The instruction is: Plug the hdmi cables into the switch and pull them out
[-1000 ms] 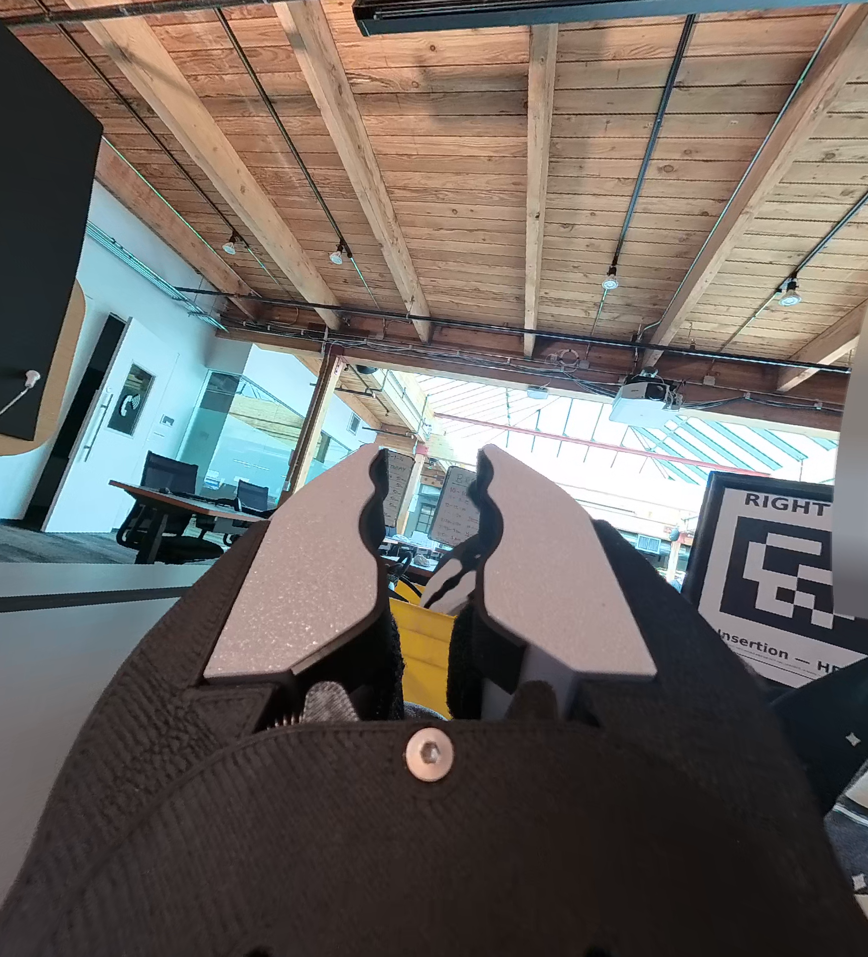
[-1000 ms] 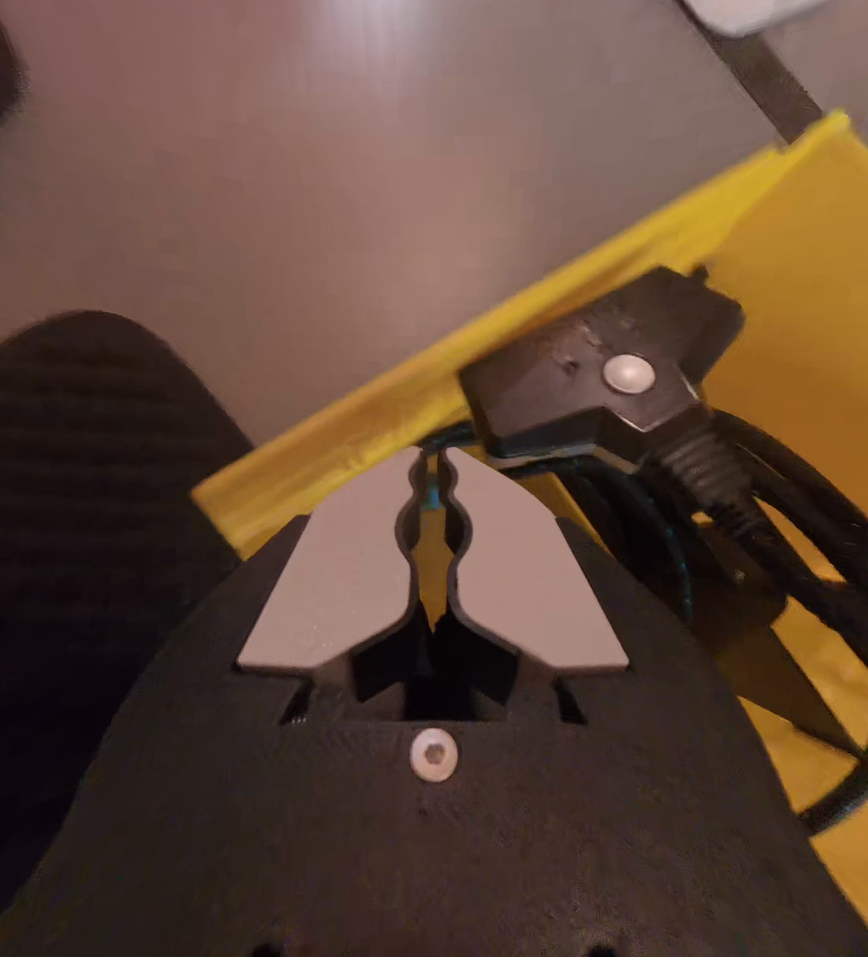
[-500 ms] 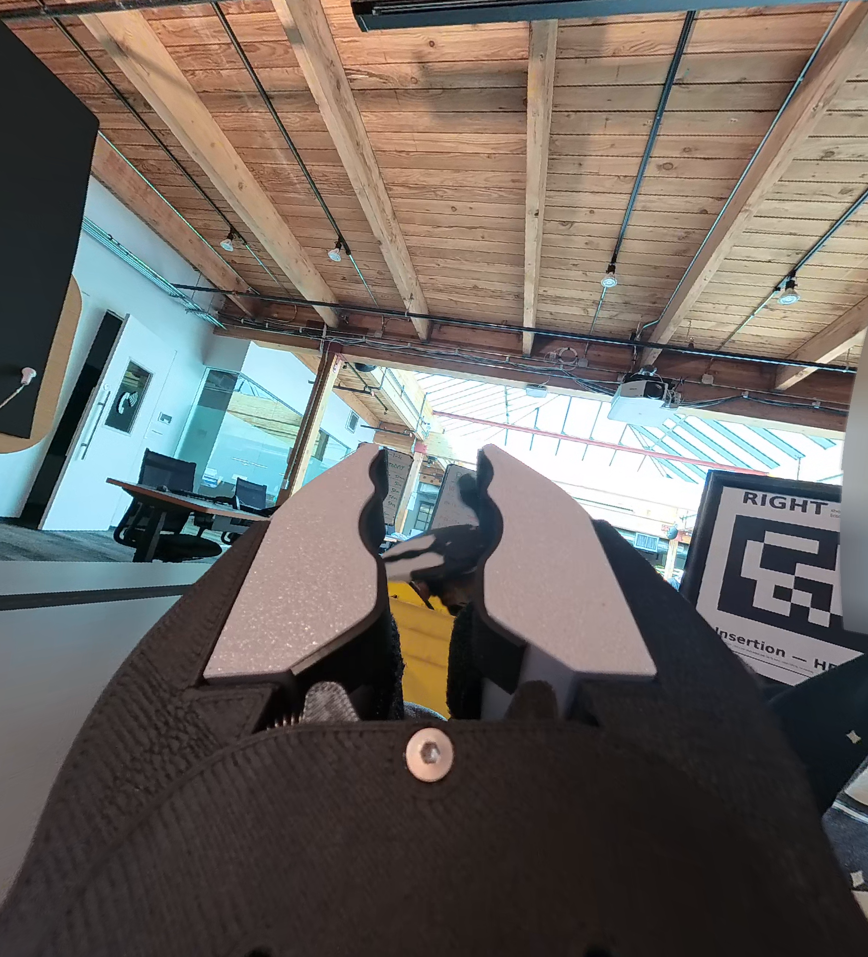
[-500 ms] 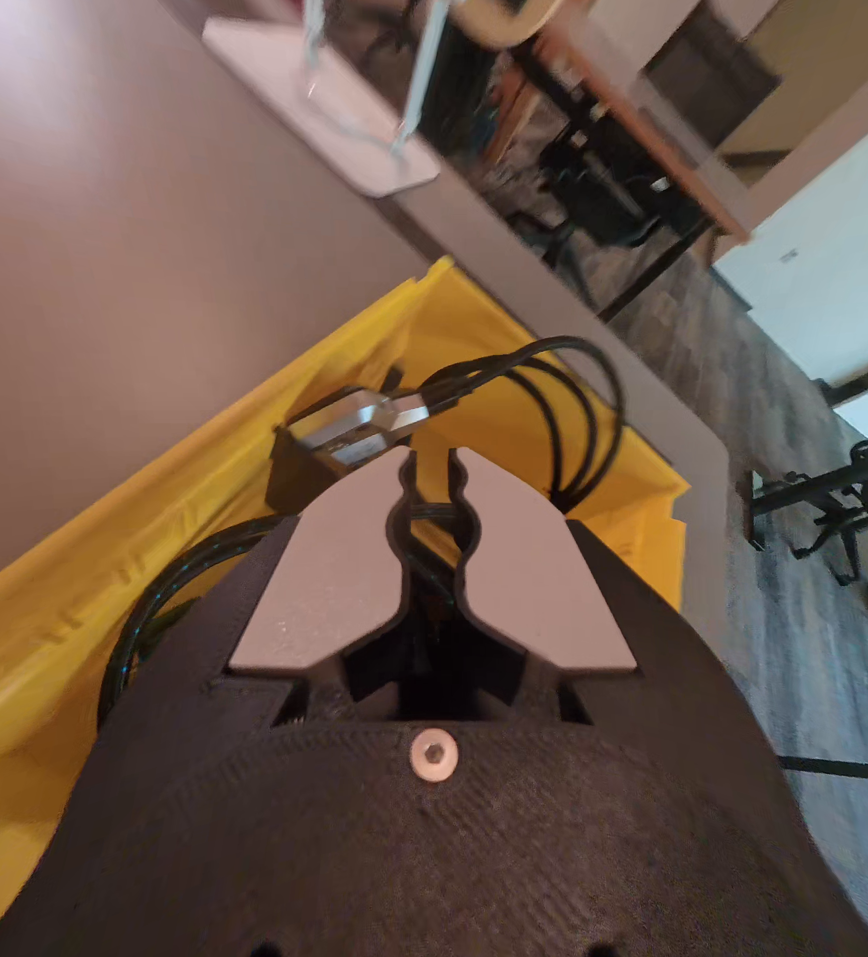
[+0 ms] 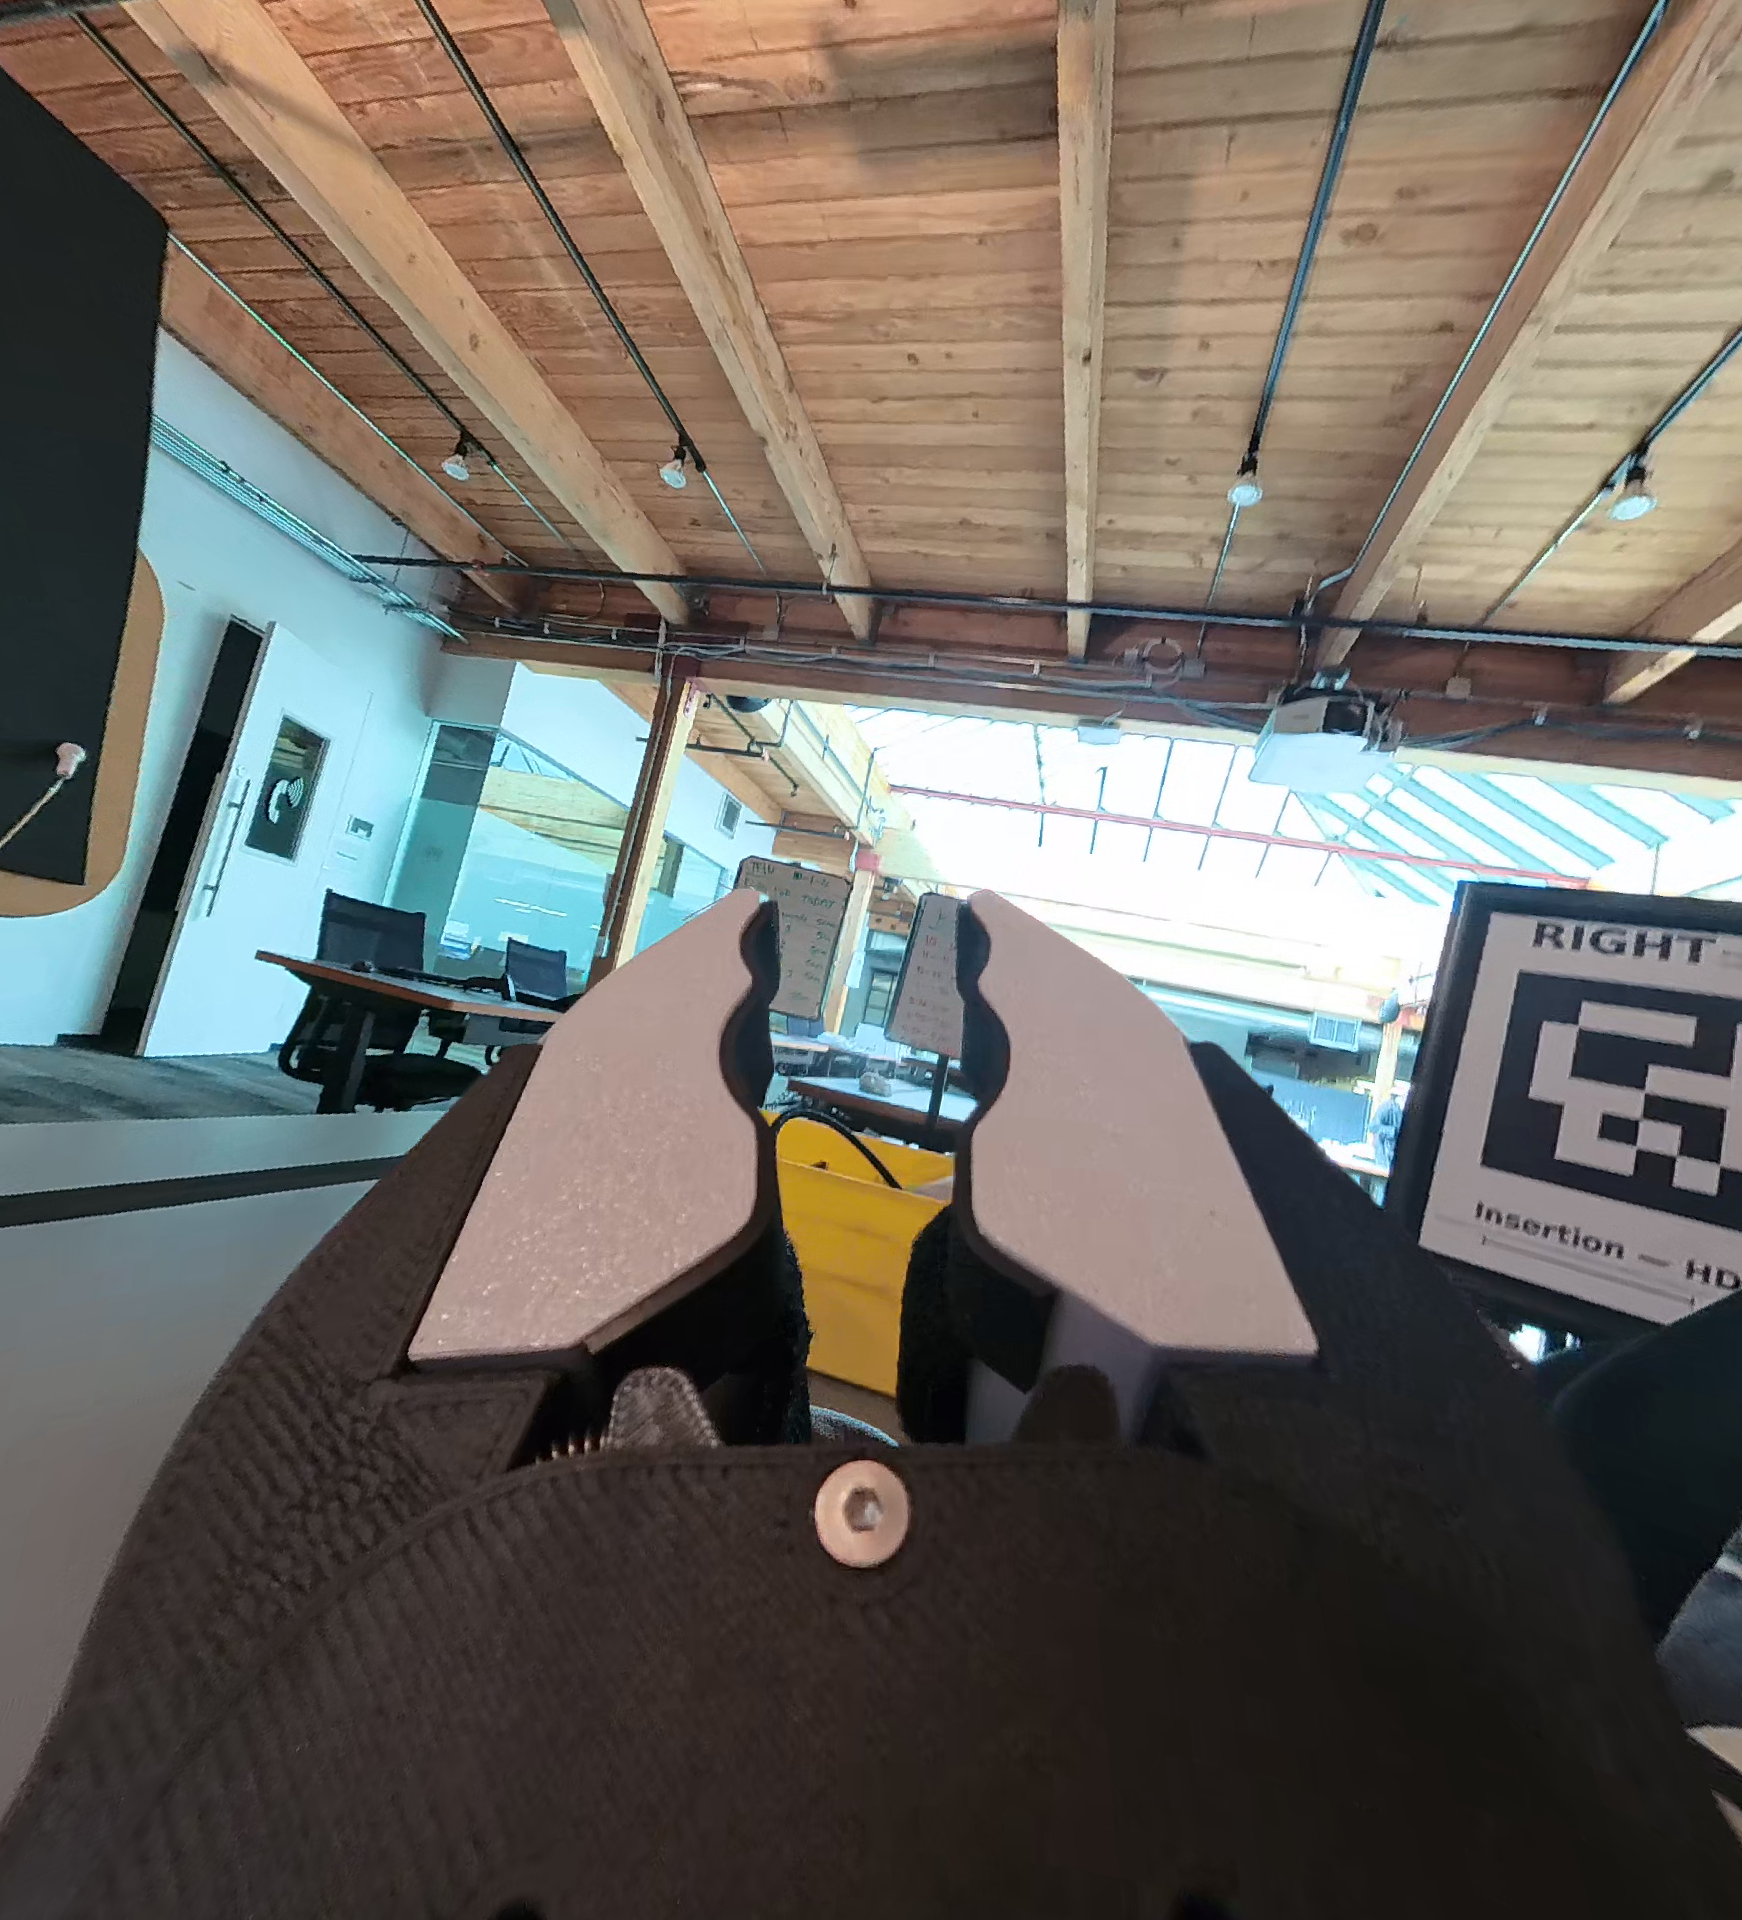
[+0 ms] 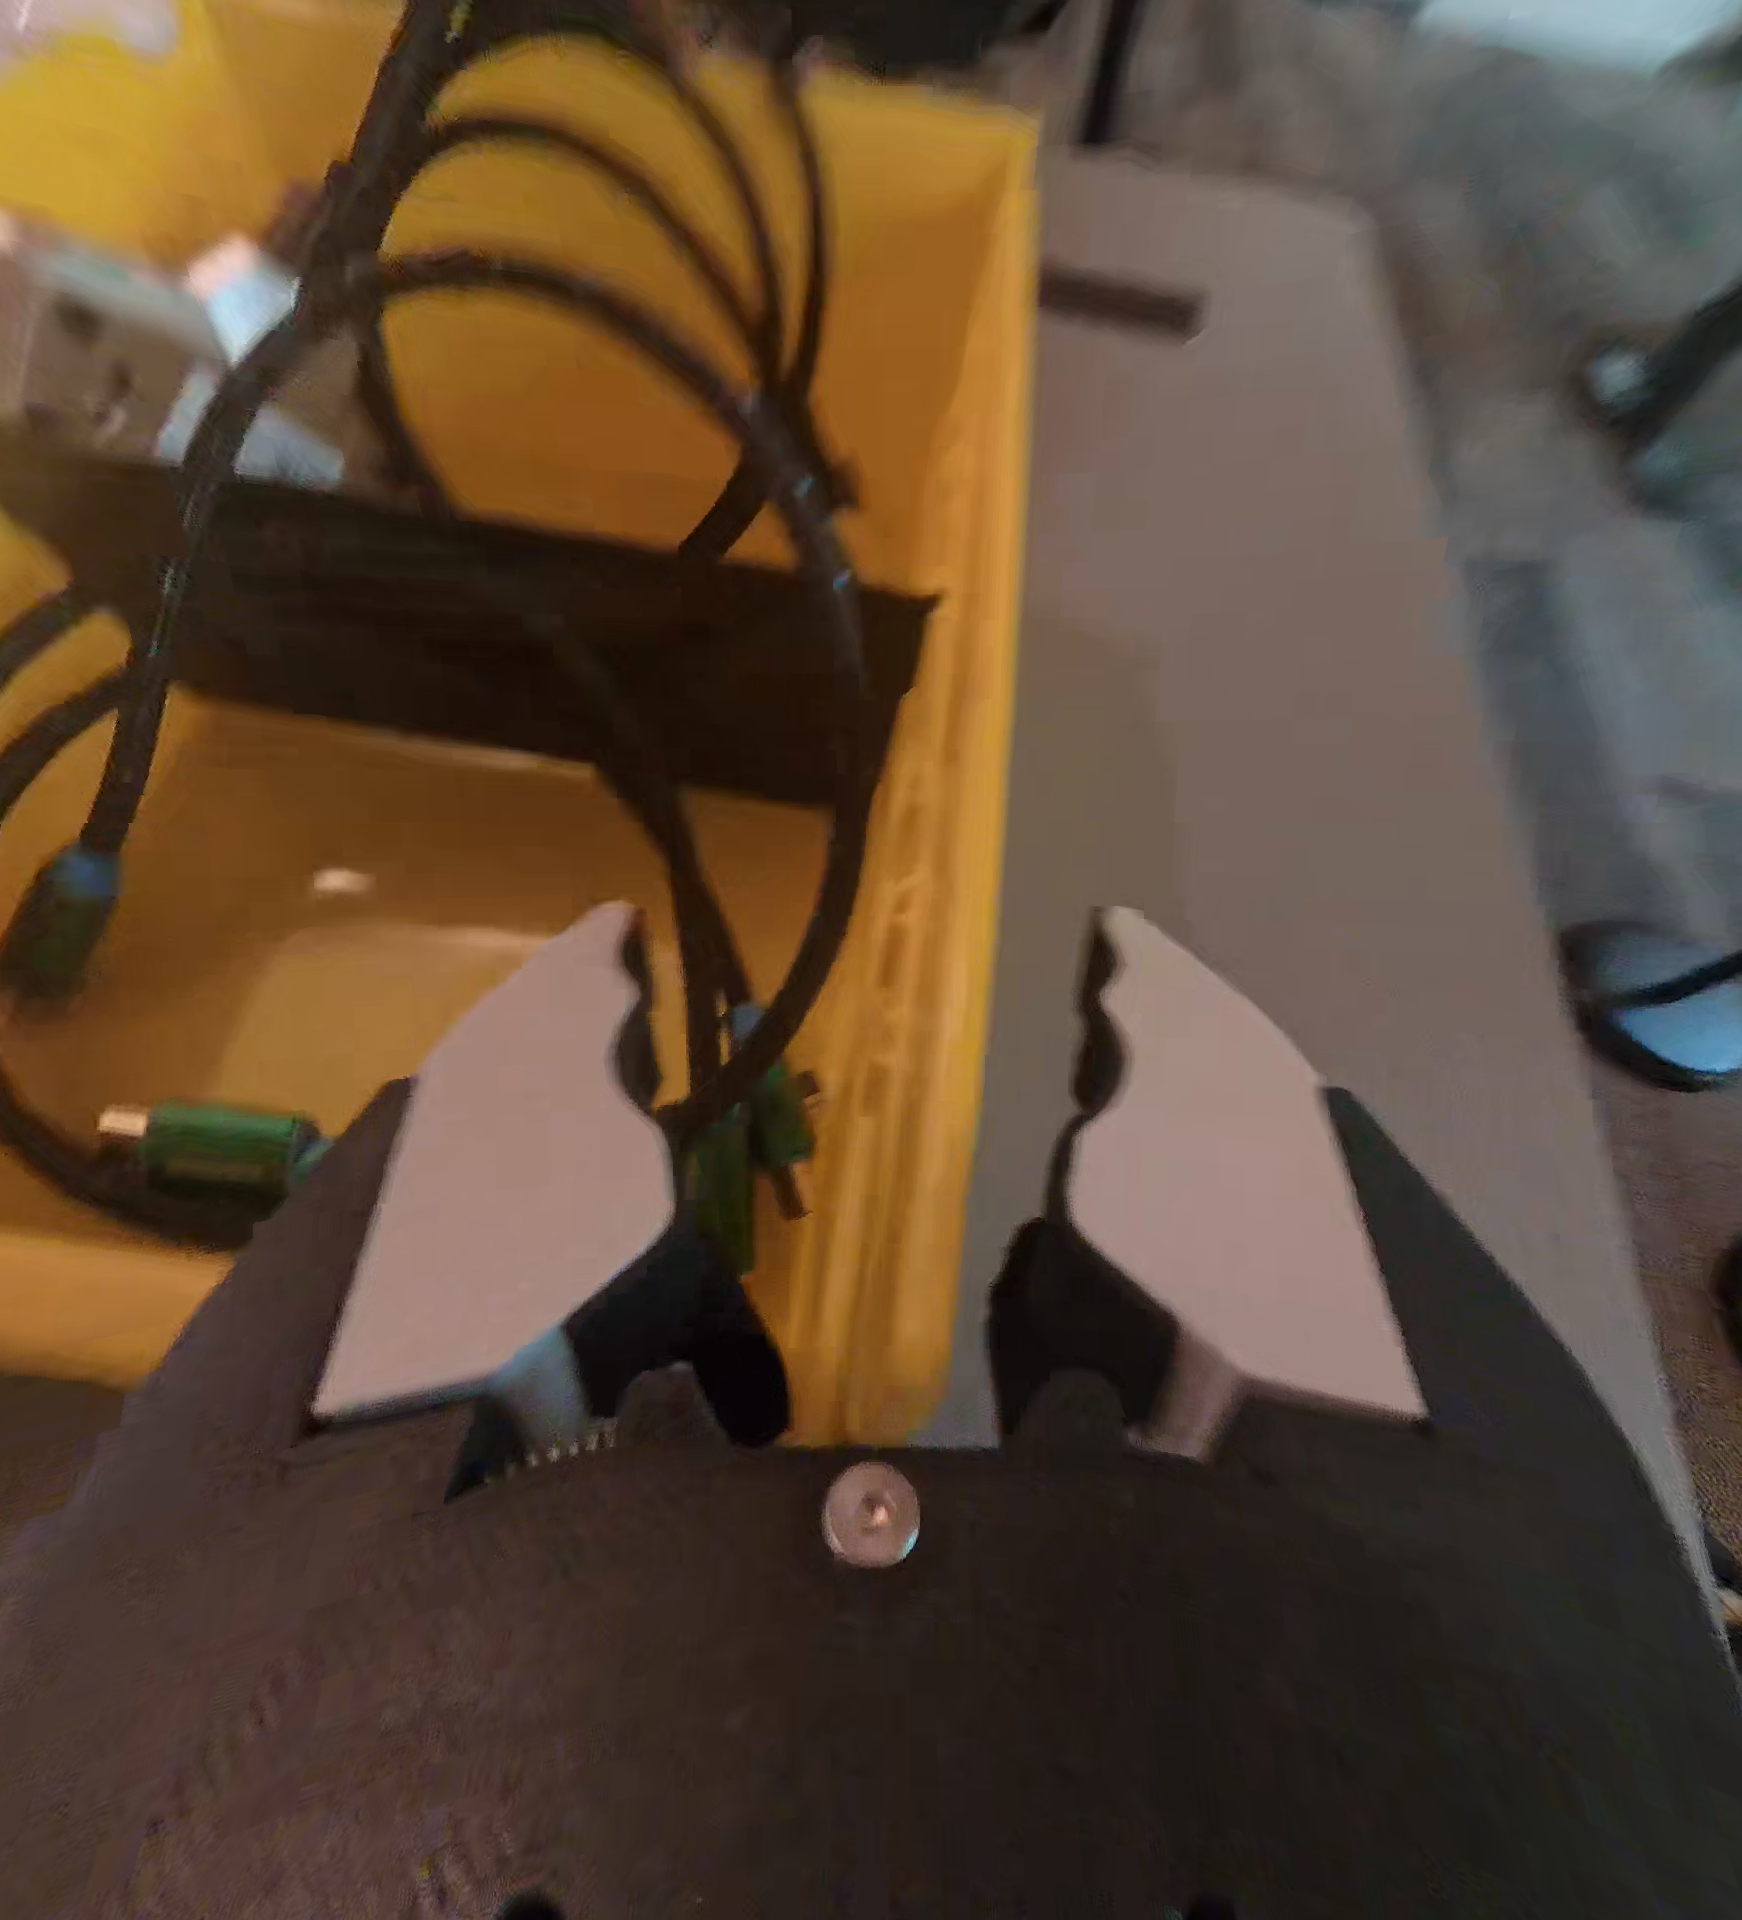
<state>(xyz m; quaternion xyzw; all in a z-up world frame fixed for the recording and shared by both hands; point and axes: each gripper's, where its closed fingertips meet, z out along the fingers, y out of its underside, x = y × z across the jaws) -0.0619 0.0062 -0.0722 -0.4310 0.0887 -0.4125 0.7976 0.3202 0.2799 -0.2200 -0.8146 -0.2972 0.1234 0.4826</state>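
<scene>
Yellow bin [image 6: 960, 727] fills your right view from 9 to 12 o'clock, sitting on the grey table [image 6: 1210, 727]. HDMI cables [image 6: 805, 312] coil inside it; switch [image 6: 67, 322] at 10 o'clock, blurry. Your right gripper [image 6: 865, 940] is spread wide, holding nothing. Your left gripper [image 5: 860, 925] has a narrow gap, nothing between its fingers, pointing upward toward the ceiling.

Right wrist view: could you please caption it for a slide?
Open right gripper above the yellow bin holding black HDMI cables.

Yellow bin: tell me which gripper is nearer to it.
Right. The right gripper hangs open directly over the yellow bin rim, above the cables. The left gripper sits back, bin beyond its fingertips.
</scene>
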